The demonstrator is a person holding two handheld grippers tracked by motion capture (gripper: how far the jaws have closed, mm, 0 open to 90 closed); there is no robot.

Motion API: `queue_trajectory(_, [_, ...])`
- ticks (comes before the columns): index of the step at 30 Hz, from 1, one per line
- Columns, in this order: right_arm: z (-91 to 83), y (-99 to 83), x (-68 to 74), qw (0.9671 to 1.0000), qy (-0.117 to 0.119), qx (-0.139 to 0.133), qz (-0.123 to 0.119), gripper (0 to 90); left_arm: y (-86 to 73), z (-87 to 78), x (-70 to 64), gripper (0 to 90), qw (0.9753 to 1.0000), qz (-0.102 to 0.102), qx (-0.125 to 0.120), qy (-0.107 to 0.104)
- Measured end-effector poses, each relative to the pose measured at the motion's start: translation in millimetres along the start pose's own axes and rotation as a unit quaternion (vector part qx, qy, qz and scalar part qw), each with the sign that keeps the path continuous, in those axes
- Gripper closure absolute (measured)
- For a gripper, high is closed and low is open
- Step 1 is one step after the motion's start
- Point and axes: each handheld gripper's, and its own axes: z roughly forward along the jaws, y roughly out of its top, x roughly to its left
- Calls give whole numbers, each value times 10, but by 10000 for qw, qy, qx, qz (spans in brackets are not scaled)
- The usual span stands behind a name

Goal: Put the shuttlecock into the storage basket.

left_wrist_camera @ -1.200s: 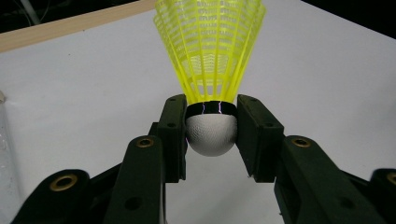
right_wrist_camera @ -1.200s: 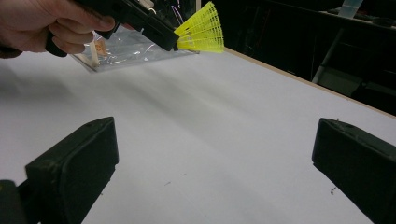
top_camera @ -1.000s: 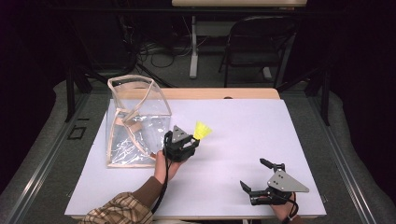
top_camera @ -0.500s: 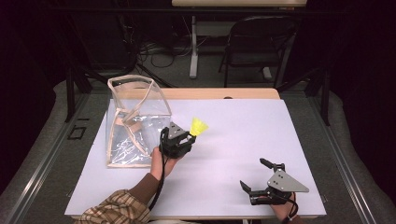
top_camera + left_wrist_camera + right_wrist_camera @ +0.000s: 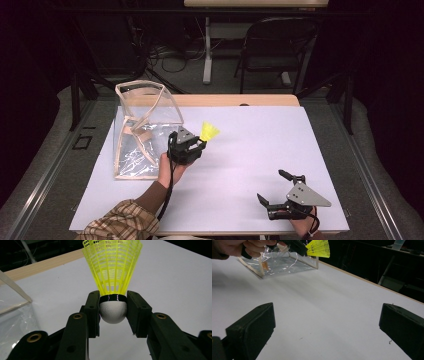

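One yellow shuttlecock (image 5: pixel 112 290) sat clamped by its cork in your left gripper (image 5: pixel 201 142), skirt pointing away, clear bag (image 5: pixel 142 130) just left; right gripper (image 5: pixel 280 192) gaped empty.

Overhead forward; gripper views close, perhaps overlapping.

No legible text, label, brand or number anywhere.

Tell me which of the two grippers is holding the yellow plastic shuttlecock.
The left gripper: its fingers clamp the yellow plastic shuttlecock at its white cork. The right gripper sits open, empty.
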Motion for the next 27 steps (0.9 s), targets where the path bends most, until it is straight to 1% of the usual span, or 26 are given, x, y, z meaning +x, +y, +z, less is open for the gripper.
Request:
queue_trajectory(10, [1,1,2,10000,2,9,-11,1,25,-16,111,647,10000,-25,21,82])
queue_trajectory(13, [3,-2,0,10000,1,7,-12,0,38,-23,131,647,9999,14,14,99])
queue_trajectory(15, [2,0,0,10000,4,6,-13,1,49,-28,140,647,10000,-7,-3,98])
queue_trajectory(19, [6,-2,2,10000,0,7,-15,0,74,-43,170,646,9999,21,-24,118])
queue_trajectory(27, [8,-3,0,10000,-2,1,-16,1,121,-47,224,647,9999,30,-6,136])
